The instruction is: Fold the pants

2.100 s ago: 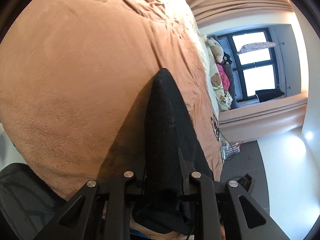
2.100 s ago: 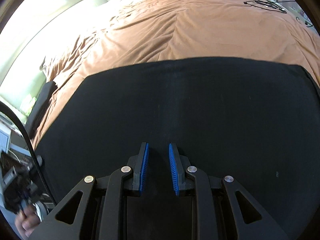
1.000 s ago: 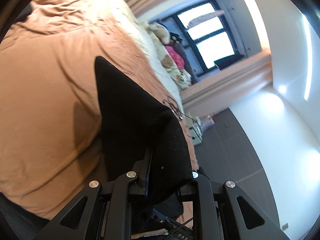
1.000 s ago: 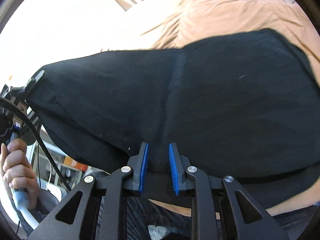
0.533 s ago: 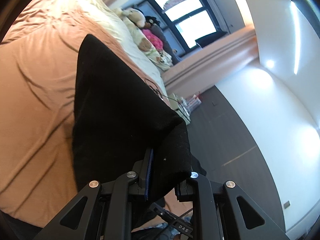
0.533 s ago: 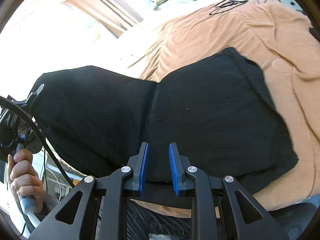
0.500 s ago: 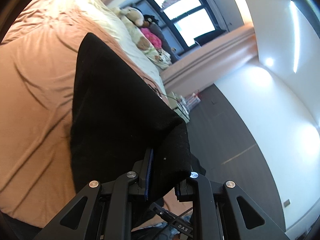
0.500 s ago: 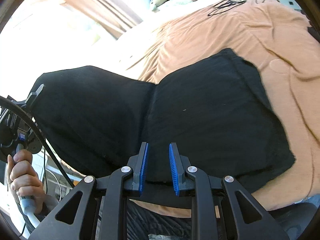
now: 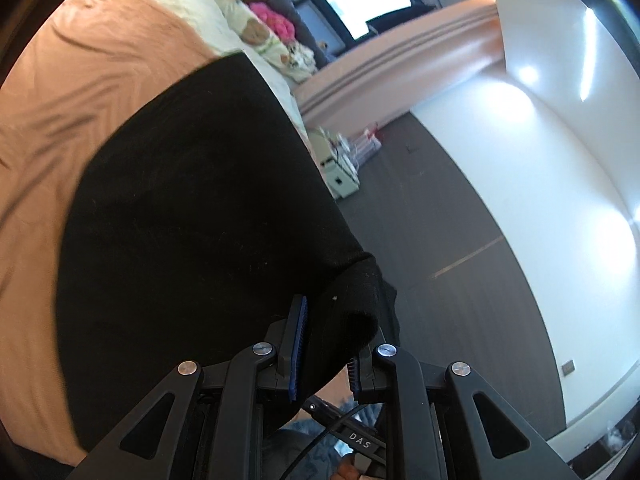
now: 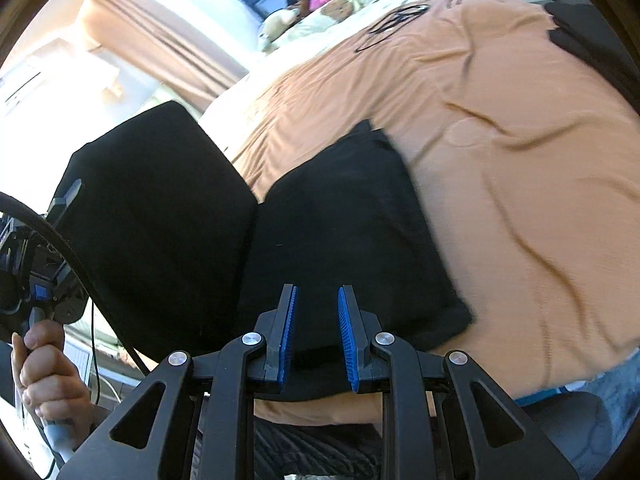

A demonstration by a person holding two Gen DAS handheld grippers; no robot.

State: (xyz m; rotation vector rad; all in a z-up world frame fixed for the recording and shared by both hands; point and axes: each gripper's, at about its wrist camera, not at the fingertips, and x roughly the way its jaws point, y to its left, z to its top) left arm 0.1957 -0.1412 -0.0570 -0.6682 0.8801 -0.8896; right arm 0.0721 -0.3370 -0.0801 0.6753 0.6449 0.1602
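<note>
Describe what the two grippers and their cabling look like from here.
Both the left gripper and the right gripper are black, with triangular cut-outs, silver pivot screws and ribbed blue pads. A black cable loops near the hand. A tag under the left gripper reads "DAS".

Bare blanket [image 10: 520,184] right; cable [image 10: 394,20] far

1. The pants [image 9: 192,216] are matt black cloth, speckled with lint.
2. The bed cover [image 10: 520,128] is soft, matt orange-brown fabric, wrinkled.
3. The left gripper [image 9: 325,350] and right gripper [image 10: 316,336] look like matt black plastic, with ribbed blue pads and shiny metal pins.
</note>
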